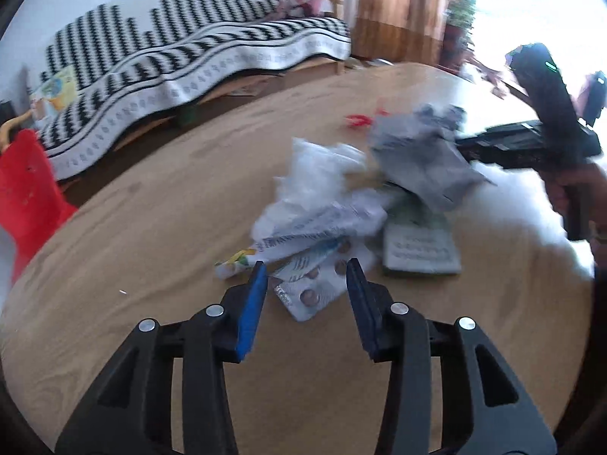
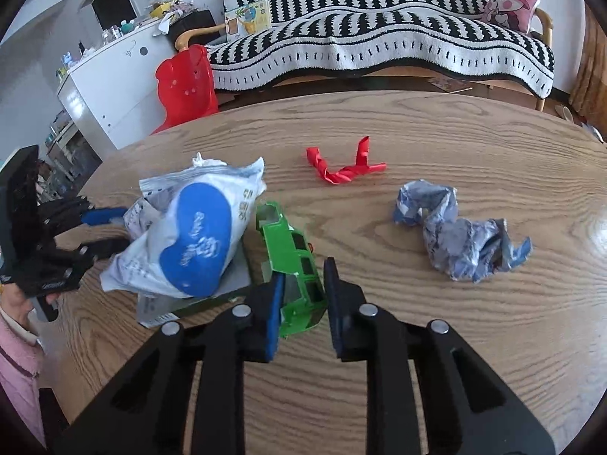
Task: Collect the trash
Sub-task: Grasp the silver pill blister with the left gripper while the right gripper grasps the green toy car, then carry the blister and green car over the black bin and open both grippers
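Note:
Trash lies on a round wooden table (image 2: pixel 417 341). In the right wrist view a white bag with a blue heart (image 2: pixel 189 235), a crushed green carton (image 2: pixel 296 265), a red ribbon scrap (image 2: pixel 341 168) and crumpled blue-grey paper (image 2: pixel 459 231) show. My right gripper (image 2: pixel 303 276) is open, its fingers either side of the green carton's near end. In the left wrist view my left gripper (image 1: pixel 305 271) is open just before a blister pack (image 1: pixel 311 292) at the near edge of the pile of white wrappers (image 1: pixel 322 197) and grey paper (image 1: pixel 417 159). The right gripper body (image 1: pixel 542 140) shows at the right.
A red plastic chair (image 2: pixel 186 87) stands beyond the table's far left edge. A sofa with a black-and-white cover (image 2: pixel 379 38) runs behind the table. A white cabinet (image 2: pixel 110 87) stands at the left. A flat green-grey booklet (image 1: pixel 421 246) lies under the pile.

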The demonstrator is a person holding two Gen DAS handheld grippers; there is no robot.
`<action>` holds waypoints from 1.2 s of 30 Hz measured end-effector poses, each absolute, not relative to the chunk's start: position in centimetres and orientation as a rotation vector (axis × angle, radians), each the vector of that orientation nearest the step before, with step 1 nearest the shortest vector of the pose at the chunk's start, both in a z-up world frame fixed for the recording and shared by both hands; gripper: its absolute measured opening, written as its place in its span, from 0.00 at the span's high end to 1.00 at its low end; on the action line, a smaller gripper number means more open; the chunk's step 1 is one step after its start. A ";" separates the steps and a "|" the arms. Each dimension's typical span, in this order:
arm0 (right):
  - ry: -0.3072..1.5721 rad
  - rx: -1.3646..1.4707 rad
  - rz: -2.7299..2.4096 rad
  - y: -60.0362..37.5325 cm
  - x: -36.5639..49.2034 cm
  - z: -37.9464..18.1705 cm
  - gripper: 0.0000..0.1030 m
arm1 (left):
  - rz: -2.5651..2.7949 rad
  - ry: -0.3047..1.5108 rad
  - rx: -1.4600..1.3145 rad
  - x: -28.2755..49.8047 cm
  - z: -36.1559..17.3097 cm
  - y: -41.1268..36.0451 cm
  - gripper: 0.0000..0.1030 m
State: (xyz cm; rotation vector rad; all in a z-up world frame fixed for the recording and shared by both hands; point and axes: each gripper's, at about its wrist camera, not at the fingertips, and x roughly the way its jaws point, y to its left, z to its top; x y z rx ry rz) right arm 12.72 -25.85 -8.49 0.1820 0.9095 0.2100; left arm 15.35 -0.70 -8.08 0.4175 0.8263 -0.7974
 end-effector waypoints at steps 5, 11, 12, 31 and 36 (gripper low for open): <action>0.921 0.194 0.190 -26.0 11.9 -8.7 0.80 | -0.896 0.823 0.472 11.6 -7.6 -1.9 0.57; 0.914 0.215 0.179 -26.3 11.5 -8.8 0.80 | -0.857 0.792 0.455 11.5 -7.5 -3.1 0.53; 0.908 0.211 0.178 -26.3 11.4 -8.7 0.80 | -0.854 0.799 0.449 11.7 -7.7 -3.3 0.53; 0.807 0.193 0.057 -27.7 10.5 -6.8 0.81 | -0.671 0.799 0.260 14.4 -4.9 -1.1 0.96; 0.797 0.188 0.038 -27.4 10.1 -5.9 0.81 | -0.647 0.793 0.255 13.5 -3.8 -0.9 0.96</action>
